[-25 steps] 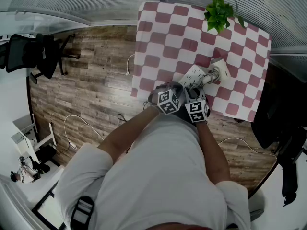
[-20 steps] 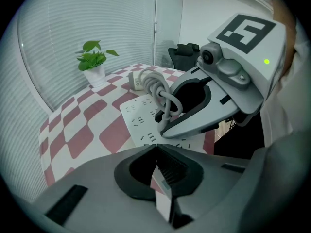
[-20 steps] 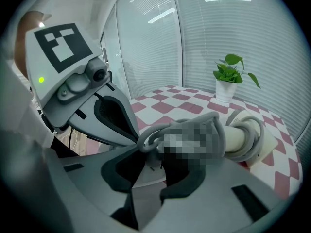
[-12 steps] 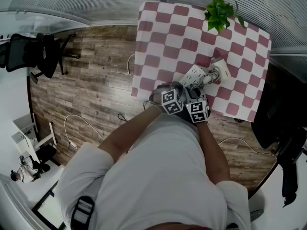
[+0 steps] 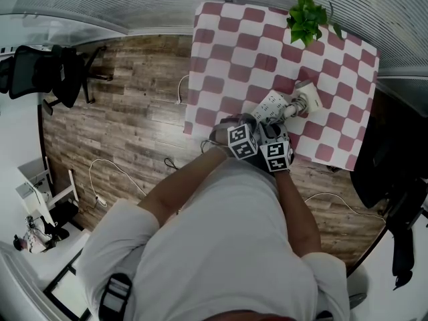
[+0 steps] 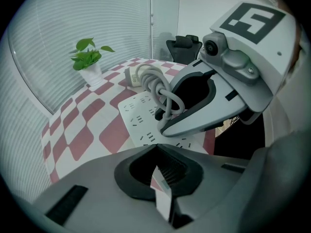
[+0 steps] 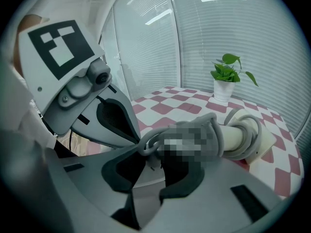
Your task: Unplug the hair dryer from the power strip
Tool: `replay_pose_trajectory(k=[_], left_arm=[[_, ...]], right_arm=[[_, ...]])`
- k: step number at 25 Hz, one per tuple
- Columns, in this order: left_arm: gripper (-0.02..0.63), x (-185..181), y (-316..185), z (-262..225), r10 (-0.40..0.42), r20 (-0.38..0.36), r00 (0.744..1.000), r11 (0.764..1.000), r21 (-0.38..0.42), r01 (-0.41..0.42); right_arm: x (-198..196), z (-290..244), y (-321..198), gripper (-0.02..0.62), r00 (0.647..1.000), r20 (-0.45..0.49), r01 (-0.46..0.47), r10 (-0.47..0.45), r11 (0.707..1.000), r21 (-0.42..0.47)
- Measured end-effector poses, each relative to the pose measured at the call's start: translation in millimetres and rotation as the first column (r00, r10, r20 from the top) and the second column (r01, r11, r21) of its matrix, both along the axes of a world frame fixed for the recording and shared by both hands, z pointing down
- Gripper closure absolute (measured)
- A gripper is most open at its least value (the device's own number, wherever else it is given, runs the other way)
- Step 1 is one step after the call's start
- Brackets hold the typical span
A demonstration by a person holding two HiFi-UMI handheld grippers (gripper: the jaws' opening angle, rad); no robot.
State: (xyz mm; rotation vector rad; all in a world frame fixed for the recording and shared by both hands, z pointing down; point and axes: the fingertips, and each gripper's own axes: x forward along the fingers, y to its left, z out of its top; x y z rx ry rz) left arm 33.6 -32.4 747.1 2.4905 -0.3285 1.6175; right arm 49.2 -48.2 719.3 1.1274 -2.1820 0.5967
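A white power strip (image 5: 269,103) lies near the front edge of the checkered table (image 5: 221,52). The hair dryer (image 5: 306,97), white with its grey cord (image 6: 156,79) coiled round it, lies beside the strip. The dark plug (image 6: 158,114) sits in the strip. My left gripper (image 6: 158,173) is shut on the strip's near end (image 6: 162,198). My right gripper (image 7: 153,173) straddles the plug, and its jaws are closing on it. In the right gripper view a blurred patch covers part of the cord and plug.
A potted green plant (image 5: 305,15) stands at the table's far edge. Wooden floor (image 5: 127,112) with loose white cables lies left of the table. Office chairs (image 5: 47,72) stand at the far left and at the right of the table.
The left gripper's marker cube has tilted and shifted slightly to the right. The right gripper, the strip and the dryer have stayed where they were.
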Motion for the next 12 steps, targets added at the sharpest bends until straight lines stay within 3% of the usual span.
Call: replay_pose_trajectory(k=[12], left_arm=[[0.577,0.4,1.4,1.5,0.006,0.012,1.0,1.0,-0.004,-0.006]], right_arm=[[0.8,-4.9,-0.1,0.497,1.0,-0.003,-0.009,0.009,1.0,0.009]])
